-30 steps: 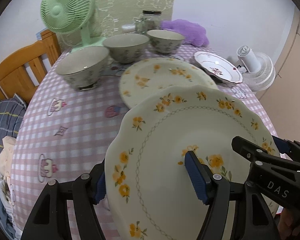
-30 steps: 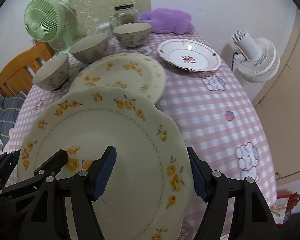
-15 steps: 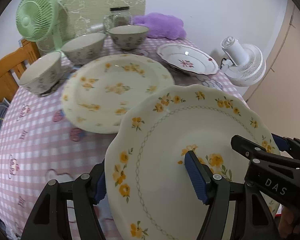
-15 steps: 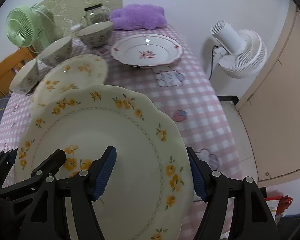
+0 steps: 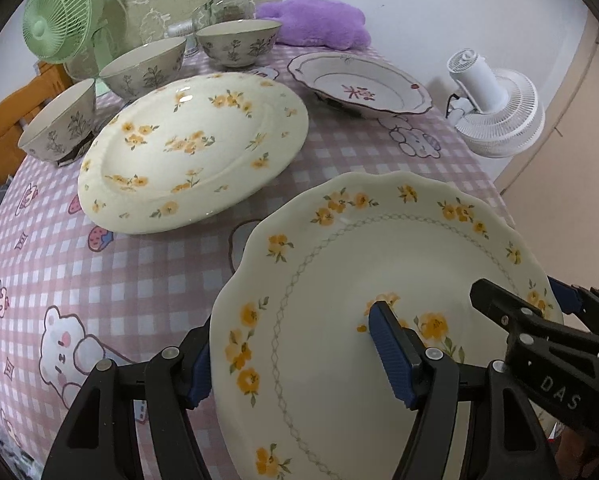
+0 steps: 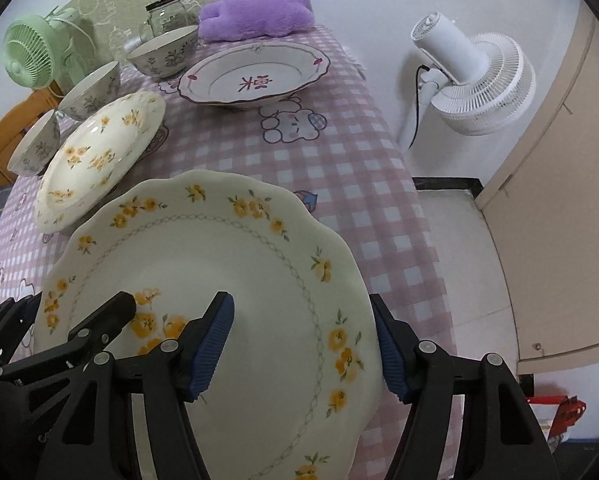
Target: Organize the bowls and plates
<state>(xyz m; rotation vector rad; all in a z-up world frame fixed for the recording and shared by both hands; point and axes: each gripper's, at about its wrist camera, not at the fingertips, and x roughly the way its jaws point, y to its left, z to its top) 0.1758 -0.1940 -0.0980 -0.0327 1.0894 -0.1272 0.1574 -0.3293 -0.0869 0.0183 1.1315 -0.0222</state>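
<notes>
Left tool (image 5: 299, 356): low in the left wrist view, reaching forward over the near edge of the surface; its two blue-padded fingers pinch the left side of the held plate, one pad under the rim, the other on the plate's face.
Right tool (image 6: 305, 344): low in the right wrist view, level with the left one; its blue pads pinch the right side of the same plate, one on the face, one outside the rim.
Held plate: a cream scalloped ceramic plate with yellow flowers and a thin chain ring (image 5: 379, 264), carried between both tools above the near part of the surface, tilted slightly, nothing on it.
Surface: a pink-and-white checked cloth with cartoon bears (image 5: 111, 280).
Second plate: a large round cream plate with scattered yellow flowers (image 5: 195, 148), lying flat just beyond the held plate, nothing on it.
Third plate: a white scalloped dish with a dark red rim and a red flower motif (image 6: 255, 76), farther back on the right, nothing in it.
Bowls: three grey ceramic bowls with dark leaf prints (image 5: 143, 66), in a diagonal row on the far left, upright; their insides are mostly out of sight.
Behind them: a green desk fan (image 5: 57, 26), a glass jar with a black lid (image 5: 225, 2) and a purple plush cushion (image 6: 255, 10).
Off the surface, right: a white floor fan (image 6: 483, 84).
</notes>
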